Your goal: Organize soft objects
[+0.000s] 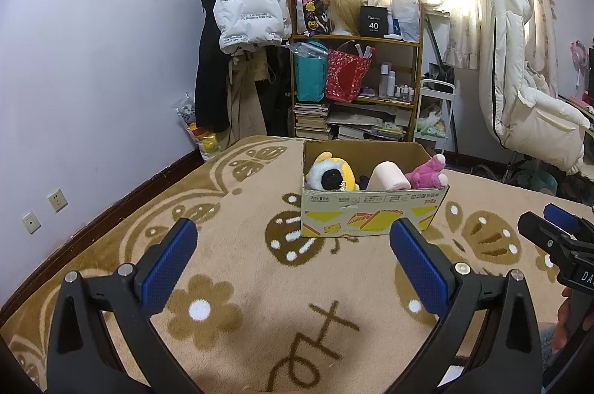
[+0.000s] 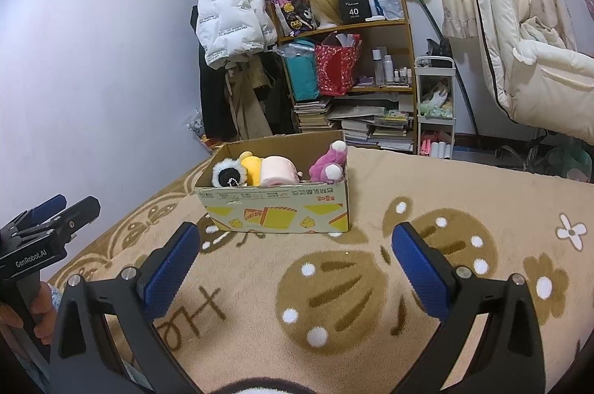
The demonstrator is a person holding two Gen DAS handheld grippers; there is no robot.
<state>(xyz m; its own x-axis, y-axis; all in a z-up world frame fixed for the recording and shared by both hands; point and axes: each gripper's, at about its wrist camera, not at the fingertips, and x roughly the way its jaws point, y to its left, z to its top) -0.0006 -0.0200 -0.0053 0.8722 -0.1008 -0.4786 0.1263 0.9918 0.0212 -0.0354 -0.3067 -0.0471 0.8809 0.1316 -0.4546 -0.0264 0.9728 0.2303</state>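
A cardboard box [image 1: 371, 214] stands on the tan patterned blanket [image 1: 241, 282]; it also shows in the right wrist view [image 2: 274, 208]. Inside lie a yellow and white plush with a black face [image 1: 330, 173], a pale pink roll-shaped plush [image 1: 388, 177] and a magenta plush [image 1: 427, 173]. The same toys show in the right wrist view: the black-faced plush [image 2: 228, 173], the pink roll [image 2: 276, 171], the magenta plush [image 2: 328, 164]. My left gripper [image 1: 293, 262] is open and empty, short of the box. My right gripper [image 2: 295, 264] is open and empty, also short of the box.
A wooden shelf [image 1: 356, 78] with bags, books and bottles stands behind the bed. A white puffer jacket [image 1: 252, 0] hangs on a rack at the wall. A white padded chair [image 1: 519, 78] stands at the right. A white trolley [image 2: 434, 108] stands beside the shelf.
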